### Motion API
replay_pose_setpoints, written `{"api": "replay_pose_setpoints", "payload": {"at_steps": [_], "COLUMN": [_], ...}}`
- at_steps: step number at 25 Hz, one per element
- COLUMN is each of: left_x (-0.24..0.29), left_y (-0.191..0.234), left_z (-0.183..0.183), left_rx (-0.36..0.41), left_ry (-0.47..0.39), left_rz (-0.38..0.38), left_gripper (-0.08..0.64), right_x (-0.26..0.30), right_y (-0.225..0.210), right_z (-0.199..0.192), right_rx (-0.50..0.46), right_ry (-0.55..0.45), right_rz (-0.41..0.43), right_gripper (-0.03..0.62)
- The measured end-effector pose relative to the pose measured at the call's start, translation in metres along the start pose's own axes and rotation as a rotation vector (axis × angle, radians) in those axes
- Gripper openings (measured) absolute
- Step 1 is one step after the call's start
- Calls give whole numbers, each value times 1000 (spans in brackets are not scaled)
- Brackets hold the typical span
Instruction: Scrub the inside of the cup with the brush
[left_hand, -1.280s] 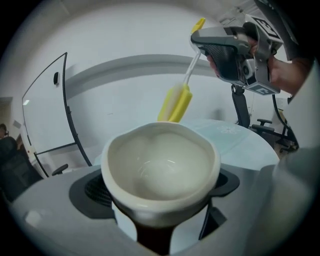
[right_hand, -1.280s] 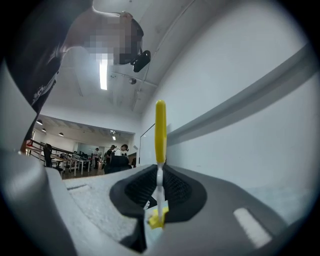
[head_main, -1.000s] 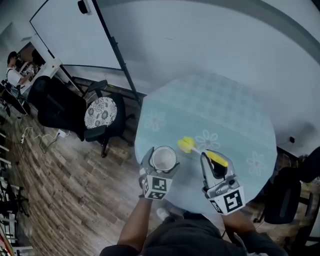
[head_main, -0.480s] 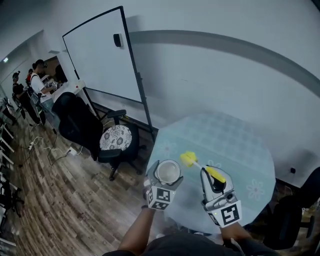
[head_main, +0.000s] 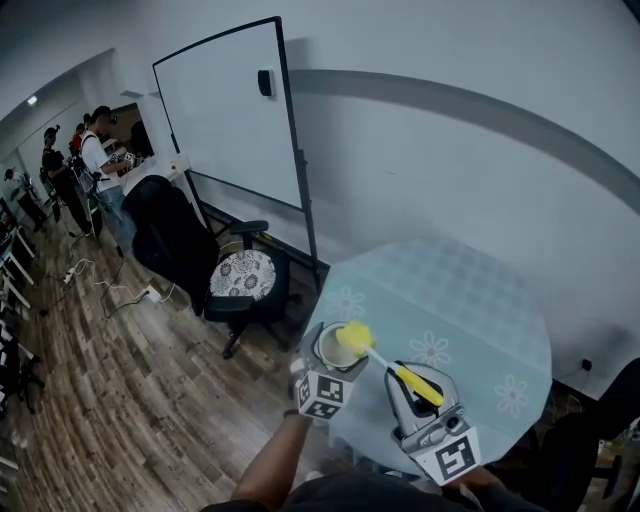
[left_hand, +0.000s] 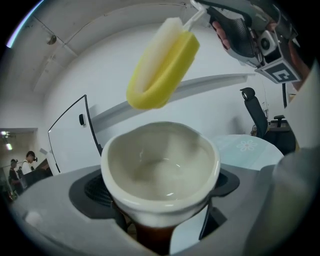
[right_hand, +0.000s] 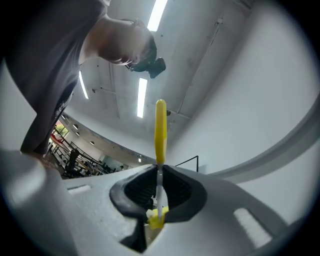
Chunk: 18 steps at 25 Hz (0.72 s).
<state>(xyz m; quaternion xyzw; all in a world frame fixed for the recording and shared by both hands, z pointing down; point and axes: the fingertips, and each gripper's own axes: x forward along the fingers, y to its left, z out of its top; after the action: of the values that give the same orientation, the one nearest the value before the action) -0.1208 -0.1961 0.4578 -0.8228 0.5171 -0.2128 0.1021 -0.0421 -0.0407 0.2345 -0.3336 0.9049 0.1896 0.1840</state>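
At the table's (head_main: 470, 290) left edge, the left gripper (head_main: 331, 358) clamps the cup (left_hand: 160, 165) upright, mouth up. The right gripper (head_main: 418, 388) pinches the brush (left_hand: 162, 65) by its handle. The brush slants toward the cup, with its head just above the mouth and not yet inside.

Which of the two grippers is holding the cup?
The left gripper: its jaws clamp the white cup, while the right gripper holds the yellow brush instead.
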Motion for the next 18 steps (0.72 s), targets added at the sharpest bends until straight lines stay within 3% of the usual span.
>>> {"api": "replay_pose_setpoints", "payload": {"at_steps": [18], "left_x": [-18], "left_y": [12], "left_z": [-7], "left_rx": [56], "left_ry": [27], "left_rz": [52], "left_gripper": [557], "right_x": [20], "right_y": [45], "right_z": [-56], "right_rx": [62], "right_ry": [160], "right_rz": [101], "right_gripper": [38]}}
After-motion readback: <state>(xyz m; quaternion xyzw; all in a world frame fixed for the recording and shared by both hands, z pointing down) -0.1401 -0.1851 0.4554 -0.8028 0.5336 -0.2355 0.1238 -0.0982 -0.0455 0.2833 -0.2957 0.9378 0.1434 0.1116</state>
